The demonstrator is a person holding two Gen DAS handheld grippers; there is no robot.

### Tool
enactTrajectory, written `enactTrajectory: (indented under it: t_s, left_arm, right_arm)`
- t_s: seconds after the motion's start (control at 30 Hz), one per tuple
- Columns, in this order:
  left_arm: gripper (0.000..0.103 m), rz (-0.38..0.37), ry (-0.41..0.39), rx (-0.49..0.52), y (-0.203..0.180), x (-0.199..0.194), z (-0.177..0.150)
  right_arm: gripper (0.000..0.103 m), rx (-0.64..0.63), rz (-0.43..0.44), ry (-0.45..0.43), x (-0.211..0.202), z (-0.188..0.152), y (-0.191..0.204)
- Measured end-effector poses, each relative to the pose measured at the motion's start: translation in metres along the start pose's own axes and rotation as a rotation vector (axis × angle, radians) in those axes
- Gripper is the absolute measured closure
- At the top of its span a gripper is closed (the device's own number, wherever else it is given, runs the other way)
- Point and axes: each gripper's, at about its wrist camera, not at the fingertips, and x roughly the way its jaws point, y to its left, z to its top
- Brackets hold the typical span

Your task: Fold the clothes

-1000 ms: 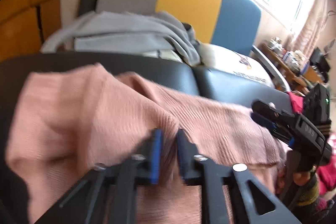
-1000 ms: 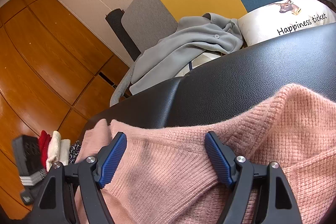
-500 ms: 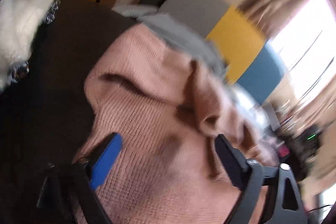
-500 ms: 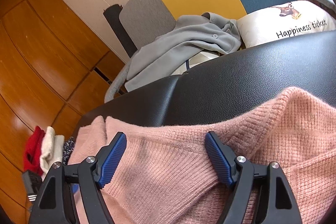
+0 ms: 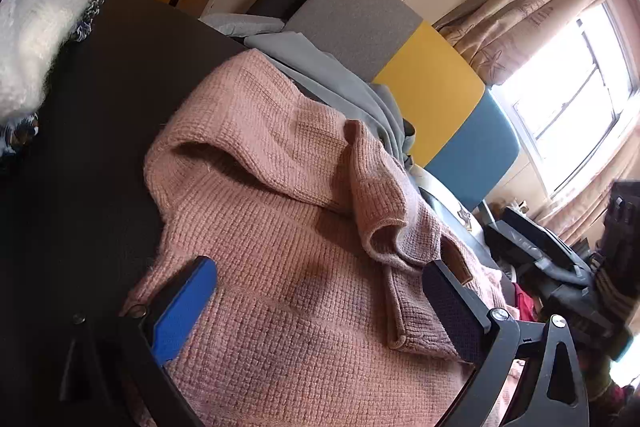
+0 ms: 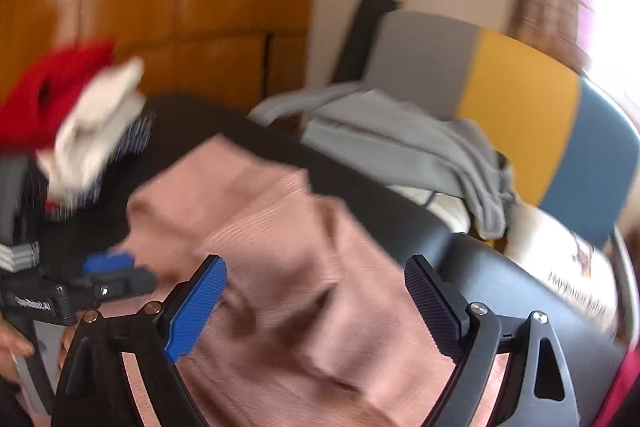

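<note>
On the black padded bench (image 5: 100, 155) the pink sweater (image 5: 280, 267) lies rumpled, long axis running toward the grey shirt (image 5: 352, 95), apparently. Left gripper (image 5: 320, 307) and right gripper (image 6: 316, 307) hover above, jaws opening, clasping nothing.

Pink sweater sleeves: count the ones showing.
1: a sleeve lies folded across the pink sweater, cuff toward the right. The other may be hidden.
</note>
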Motion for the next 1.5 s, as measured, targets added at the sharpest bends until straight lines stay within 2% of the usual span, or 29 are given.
enactTrajectory:
  t_s: [0.2,0.33,0.4,0.6,0.7,0.77,0.83,0.87,0.9,0.93,1.0,1.13,1.3,1.5]
  left_arm:
    - [0.002,-0.016,-0.014,-0.029,0.006,0.003,0.005]
    - [0.000,-0.061,-0.029,-0.048,0.011,-0.001,0.005]
    - [0.000,-0.096,-0.048,-0.071,0.015,-0.005,0.006]
    - [0.000,-0.114,-0.058,-0.082,0.016,-0.004,0.008]
    - [0.000,-0.112,-0.057,-0.078,0.017,-0.002,0.009]
    - [0.000,-0.112,-0.057,-0.078,0.017,-0.002,0.009]
    - [0.000,-0.113,-0.057,-0.078,0.017,-0.002,0.008]
    - [0.000,-0.113,-0.057,-0.078,0.017,-0.002,0.008]
    - [0.000,-0.112,-0.057,-0.077,0.017,-0.001,0.008]
    - [0.000,-0.111,-0.056,-0.076,0.017,-0.001,0.008]
    - [0.000,-0.109,-0.056,-0.074,0.017,-0.001,0.008]
    - [0.000,-0.111,-0.056,-0.076,0.017,0.000,0.007]
    - [0.000,-0.106,-0.054,-0.072,0.017,0.001,0.007]
    - [0.000,-0.110,-0.048,-0.074,0.019,0.002,0.007]
  right_arm:
    - [0.011,-0.144,0.031,0.090,0.037,0.009,0.035]
    - [0.011,-0.143,0.078,0.159,0.058,0.018,0.026]
    - [0.017,-0.157,0.102,0.207,0.066,0.020,0.024]
    - [0.018,-0.443,0.134,0.263,0.059,0.005,0.055]
    - [0.018,-0.543,0.104,0.230,0.059,0.003,0.073]
    - [0.018,-0.531,0.102,0.201,0.065,0.009,0.076]
    - [0.018,-0.487,0.105,0.209,0.077,0.014,0.074]
    - [0.027,-0.459,0.116,0.231,0.084,0.015,0.072]
    - [0.061,-0.435,0.119,0.277,0.091,0.013,0.068]
    - [0.074,-0.409,0.122,0.314,0.096,0.012,0.064]
    - [0.092,-0.341,0.120,0.293,0.088,0.015,0.055]
    - [0.092,-0.159,0.153,0.228,0.064,0.032,0.032]
    - [0.092,0.154,0.321,0.168,0.036,0.062,-0.008]
    - [0.092,0.377,0.432,0.128,0.010,0.073,-0.034]
